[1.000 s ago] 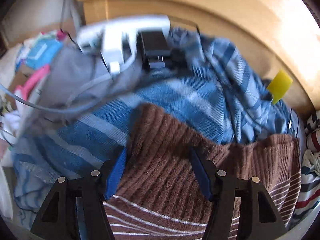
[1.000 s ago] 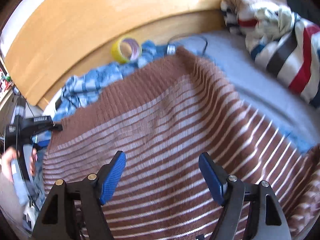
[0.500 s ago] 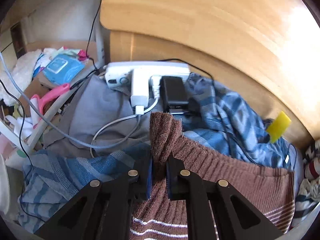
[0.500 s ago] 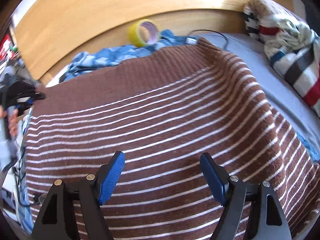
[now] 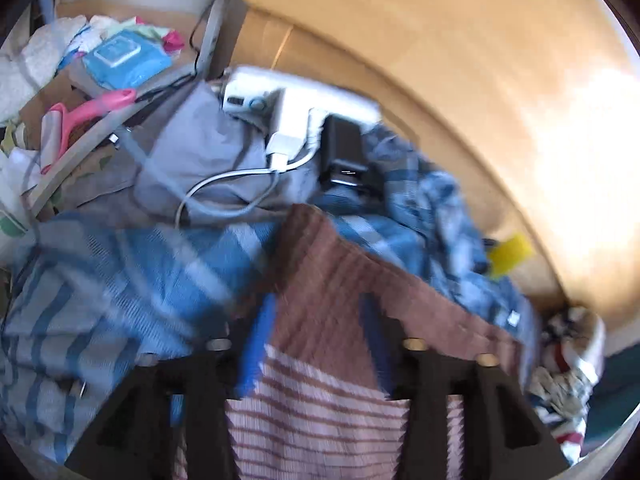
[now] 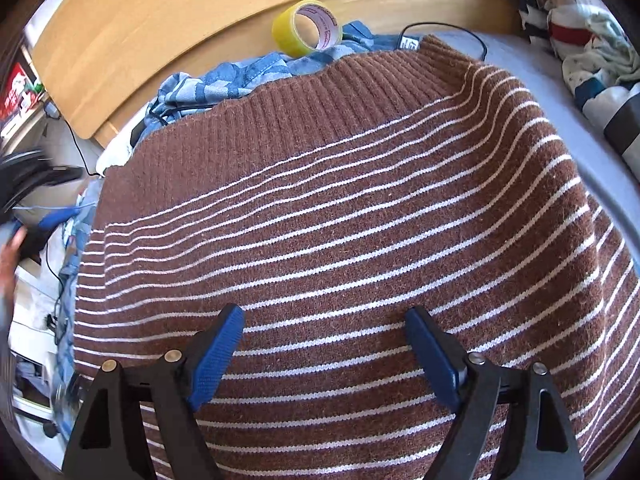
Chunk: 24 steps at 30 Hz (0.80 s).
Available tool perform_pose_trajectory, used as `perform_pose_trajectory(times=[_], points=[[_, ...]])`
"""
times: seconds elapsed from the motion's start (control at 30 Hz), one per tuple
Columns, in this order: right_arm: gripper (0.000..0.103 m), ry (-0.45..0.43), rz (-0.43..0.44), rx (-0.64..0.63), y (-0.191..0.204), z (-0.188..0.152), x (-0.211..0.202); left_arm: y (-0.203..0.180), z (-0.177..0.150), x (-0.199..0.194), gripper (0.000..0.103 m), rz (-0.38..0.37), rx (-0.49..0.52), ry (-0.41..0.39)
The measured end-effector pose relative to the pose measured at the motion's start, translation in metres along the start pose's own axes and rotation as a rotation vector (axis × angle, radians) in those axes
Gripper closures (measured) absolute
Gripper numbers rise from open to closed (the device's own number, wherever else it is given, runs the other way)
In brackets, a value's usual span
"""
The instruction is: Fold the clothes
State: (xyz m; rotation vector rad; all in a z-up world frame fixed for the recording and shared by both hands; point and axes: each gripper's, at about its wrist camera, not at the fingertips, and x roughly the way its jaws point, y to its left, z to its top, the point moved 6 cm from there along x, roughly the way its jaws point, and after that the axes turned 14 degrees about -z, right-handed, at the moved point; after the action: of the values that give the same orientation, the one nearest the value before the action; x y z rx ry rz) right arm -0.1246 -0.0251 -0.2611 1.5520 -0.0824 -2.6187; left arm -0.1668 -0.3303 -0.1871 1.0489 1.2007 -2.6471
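Soft, floppy sweater (image 6: 340, 216); best grabbed at ribbed hem corners. Both jaws opening over it, gripping nothing.

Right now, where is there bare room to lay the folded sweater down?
One free patch: the grey sheet between the brown striped sweater and the striped bedding pile. Crowded: the blue plaid cloth, power strip and tape roll fill the headboard side.
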Motion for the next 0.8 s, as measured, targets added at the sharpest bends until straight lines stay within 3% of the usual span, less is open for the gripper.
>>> perform_pose_trajectory(times=[0.07,0.1,0.13,0.2,0.27,0.3,0.4,0.5,0.57,0.63,0.7,0.77,0.8], points=[[0.017,0.000,0.009,0.008,-0.001,0.001,-0.002,-0.017,-0.034,-0.008,0.031,-0.001,0.139,0.056],[0.019,-0.004,0.013,0.018,-0.003,0.000,-0.005,-0.019,-0.052,-0.004,0.036,0.054,0.206,0.102],[0.021,-0.015,0.012,0.035,-0.008,0.001,-0.010,-0.017,-0.067,0.006,0.054,0.112,0.255,0.163],[0.022,-0.042,0.003,0.070,-0.021,0.004,-0.019,-0.004,-0.096,0.026,0.079,0.172,0.287,0.275],[0.021,-0.074,-0.031,0.109,-0.045,0.009,-0.029,0.025,-0.108,0.040,0.093,0.292,0.263,0.304],[0.020,-0.074,-0.052,0.125,-0.058,0.011,-0.030,0.035,-0.106,0.039,0.099,0.284,0.214,0.280],[0.023,-0.067,-0.055,0.189,-0.091,0.018,-0.034,0.055,-0.095,0.029,0.099,0.210,0.037,0.201],[0.026,-0.143,-0.018,0.317,-0.130,0.030,-0.058,0.060,-0.091,0.021,0.099,0.242,0.023,0.186],[0.026,-0.169,-0.131,0.329,-0.155,0.033,-0.068,0.058,-0.092,0.021,0.099,0.267,0.018,0.188],[0.027,-0.108,-0.349,0.262,-0.177,0.031,-0.061,0.057,-0.093,0.022,0.099,0.293,0.011,0.191],[0.027,-0.041,-0.438,0.240,-0.193,0.025,-0.048,0.049,-0.095,0.021,0.099,0.343,-0.002,0.198],[0.028,0.036,-0.357,0.244,-0.196,0.019,-0.033,0.032,-0.097,0.017,0.100,0.394,-0.032,0.222],[0.028,0.065,-0.316,0.237,-0.193,0.017,-0.027,0.016,-0.102,0.015,0.099,0.356,-0.063,0.232]])
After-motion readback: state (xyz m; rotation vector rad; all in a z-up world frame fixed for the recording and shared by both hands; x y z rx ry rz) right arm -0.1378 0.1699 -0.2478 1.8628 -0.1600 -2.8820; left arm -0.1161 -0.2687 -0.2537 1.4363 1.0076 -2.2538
